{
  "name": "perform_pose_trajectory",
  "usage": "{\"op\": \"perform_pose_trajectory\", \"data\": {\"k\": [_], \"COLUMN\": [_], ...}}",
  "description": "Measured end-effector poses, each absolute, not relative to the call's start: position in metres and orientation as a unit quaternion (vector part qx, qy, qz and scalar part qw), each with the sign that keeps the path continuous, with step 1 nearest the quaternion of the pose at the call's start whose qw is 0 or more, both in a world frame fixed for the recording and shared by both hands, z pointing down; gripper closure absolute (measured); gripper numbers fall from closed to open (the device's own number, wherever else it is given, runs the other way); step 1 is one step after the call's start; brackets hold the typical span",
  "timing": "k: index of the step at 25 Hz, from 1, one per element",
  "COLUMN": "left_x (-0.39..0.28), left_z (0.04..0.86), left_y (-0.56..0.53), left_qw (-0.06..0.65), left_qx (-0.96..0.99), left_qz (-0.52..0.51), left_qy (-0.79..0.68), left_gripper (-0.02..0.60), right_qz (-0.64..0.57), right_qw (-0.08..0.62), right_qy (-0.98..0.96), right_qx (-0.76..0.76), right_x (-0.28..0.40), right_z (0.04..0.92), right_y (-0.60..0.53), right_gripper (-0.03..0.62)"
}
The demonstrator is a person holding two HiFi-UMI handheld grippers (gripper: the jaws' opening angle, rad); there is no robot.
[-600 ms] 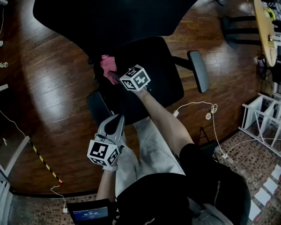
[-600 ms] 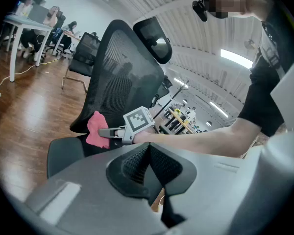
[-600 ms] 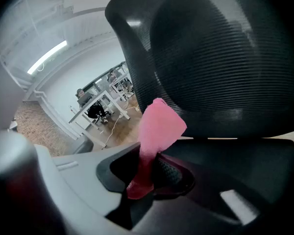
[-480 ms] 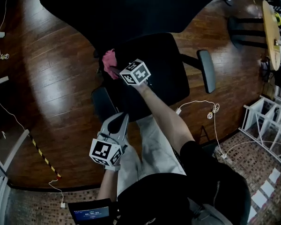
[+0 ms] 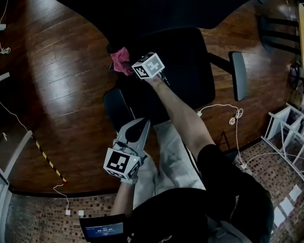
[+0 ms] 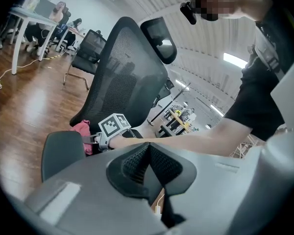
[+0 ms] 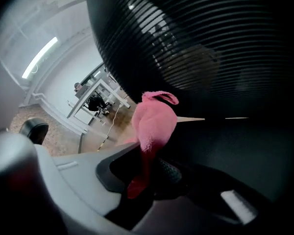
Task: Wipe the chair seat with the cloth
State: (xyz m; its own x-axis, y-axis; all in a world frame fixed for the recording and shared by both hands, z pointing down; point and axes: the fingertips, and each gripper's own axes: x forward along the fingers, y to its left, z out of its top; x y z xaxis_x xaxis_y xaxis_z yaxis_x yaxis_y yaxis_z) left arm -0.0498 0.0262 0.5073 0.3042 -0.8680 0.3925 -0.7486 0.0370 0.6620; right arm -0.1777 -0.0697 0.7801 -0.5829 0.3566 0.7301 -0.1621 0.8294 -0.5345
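A black office chair stands under me, its seat (image 5: 185, 70) dark and wide, its mesh back (image 7: 196, 48) filling the right gripper view. My right gripper (image 5: 127, 71) is shut on a pink cloth (image 5: 120, 59) (image 7: 152, 126) at the seat's far left corner, close to the backrest. The cloth also shows past the marker cube in the left gripper view (image 6: 82, 132). My left gripper (image 5: 138, 130) hangs shut and empty above the seat's near edge, beside the left armrest (image 5: 115, 110).
The chair's right armrest (image 5: 238, 75) sticks out to the right. White cables (image 5: 228, 116) lie on the wooden floor (image 5: 55, 95). A white rack (image 5: 289, 130) stands at the right, a tiled strip (image 5: 50, 211) runs along the bottom. A second chair (image 6: 88, 48) and desks stand farther off.
My right gripper has carried the pink cloth a little farther along the seat toward the backrest. The left gripper has drifted slightly right and nearer. The head camera shifted.
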Motion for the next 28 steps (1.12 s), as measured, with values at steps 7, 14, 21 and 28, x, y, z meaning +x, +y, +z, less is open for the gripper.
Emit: {"op": "perform_pose_trajectory", "data": {"k": [7,14,21,28], "left_x": [-0.032,-0.006,0.012,0.014], "left_z": [0.516,0.522,0.527,0.522], "left_y": [0.006,-0.019,-0.04,-0.047], "left_qw": [0.428,0.436,0.445,0.44], "left_qx": [0.692,0.694,0.703,0.71], "left_qz": [-0.061,-0.062,-0.061,-0.056], "left_qy": [-0.578,-0.569,-0.552,-0.547], "left_gripper": [0.589,0.589,0.589,0.589], "right_qz": [0.253,0.233,0.208,0.146], "right_qw": [0.48,0.497,0.514,0.551], "right_qy": [-0.84,-0.834,-0.824,-0.794], "right_qx": [-0.005,0.047,0.118,0.21], "right_x": [-0.144,-0.084,-0.026,0.027], "right_z": [0.797,0.806,0.803,0.783], "right_y": [-0.138,-0.21,-0.283,-0.347], "right_gripper": [0.527,0.526,0.526,0.526]}}
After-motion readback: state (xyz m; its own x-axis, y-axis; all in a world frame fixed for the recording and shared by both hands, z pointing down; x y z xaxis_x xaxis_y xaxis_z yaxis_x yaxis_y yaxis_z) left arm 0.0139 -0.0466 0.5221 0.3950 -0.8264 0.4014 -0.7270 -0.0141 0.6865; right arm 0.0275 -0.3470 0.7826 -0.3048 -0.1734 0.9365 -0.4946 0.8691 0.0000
